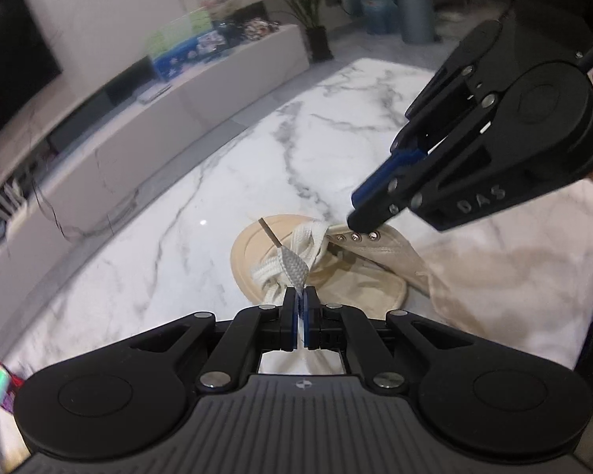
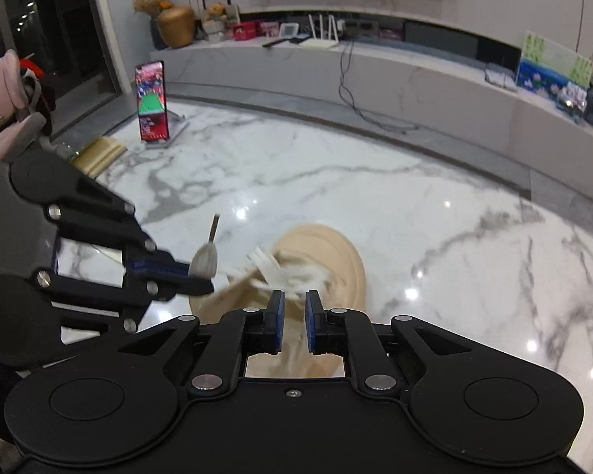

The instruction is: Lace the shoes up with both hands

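Note:
A beige canvas shoe [image 1: 375,288] lies on the white marble table [image 1: 178,237], toe cap pointing away from me. White lace [image 1: 308,237] is bunched over its front. My left gripper [image 1: 300,296] is shut on the flat end of the lace [image 1: 292,268], whose dark tip [image 1: 269,233] sticks up past the jaws. My right gripper [image 1: 359,213] hangs just above the metal eyelets [image 1: 355,237] on the shoe's right flap. In the right wrist view the right gripper [image 2: 294,300] has a narrow gap with nothing pinched in it, over the blurred shoe [image 2: 336,252]. The left gripper [image 2: 201,276] holds the lace end [image 2: 205,260] at the left.
A phone on a stand [image 2: 152,98] is upright at the table's far left, with a gold box [image 2: 99,154] nearer. A long low TV cabinet [image 2: 375,71] runs behind the table. Pale cloth [image 1: 486,276] lies right of the shoe.

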`<state>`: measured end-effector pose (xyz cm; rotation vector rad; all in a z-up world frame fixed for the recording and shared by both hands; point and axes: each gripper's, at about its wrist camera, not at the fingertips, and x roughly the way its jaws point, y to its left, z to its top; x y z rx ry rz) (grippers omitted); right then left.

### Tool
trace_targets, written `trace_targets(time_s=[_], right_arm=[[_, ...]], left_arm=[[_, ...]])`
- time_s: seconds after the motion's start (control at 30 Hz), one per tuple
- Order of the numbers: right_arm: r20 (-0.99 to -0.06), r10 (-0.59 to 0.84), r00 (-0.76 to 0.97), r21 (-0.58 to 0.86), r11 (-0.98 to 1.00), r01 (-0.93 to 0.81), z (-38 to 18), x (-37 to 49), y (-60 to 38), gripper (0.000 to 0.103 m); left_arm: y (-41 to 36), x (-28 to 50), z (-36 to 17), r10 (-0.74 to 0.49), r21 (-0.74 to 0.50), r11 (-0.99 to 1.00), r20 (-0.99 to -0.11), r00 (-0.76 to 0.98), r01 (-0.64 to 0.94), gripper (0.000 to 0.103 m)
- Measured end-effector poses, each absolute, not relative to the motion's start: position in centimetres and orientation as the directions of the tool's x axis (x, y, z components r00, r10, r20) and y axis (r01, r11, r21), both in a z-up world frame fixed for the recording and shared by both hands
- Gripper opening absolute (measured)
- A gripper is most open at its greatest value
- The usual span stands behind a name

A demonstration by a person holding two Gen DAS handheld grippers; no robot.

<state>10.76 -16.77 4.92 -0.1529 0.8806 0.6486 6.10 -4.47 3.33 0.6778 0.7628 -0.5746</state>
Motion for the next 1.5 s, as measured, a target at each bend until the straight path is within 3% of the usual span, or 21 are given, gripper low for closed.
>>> trace_targets(time_s=[0.43,0.87,1.5], right_arm=[[-0.757,0.507,0.413,0.223,0.793,-0.566,2.9,11.9,-19.3,0.009],[-0.735,0.560,0.383,0.306,0.778,-0.549,2.3,12.3,-21.1,0.009],[-0.698,0.620,0.360,0.380,0.745,-0.548,2.0,12.9,-22.1,0.009]], left_arm=[[-9.2,6.2,-1.4,-0.061,0.554,0.358,-0.790,0.611,0.752,0.002],[-12.5,6.3,-4.8,0.137,0.610,0.120,-0.792,0.595,0.783,0.001],[-11.9,8.3,-5.5,0.183,0.610,0.069,-0.786,0.591,0.790,0.003]])
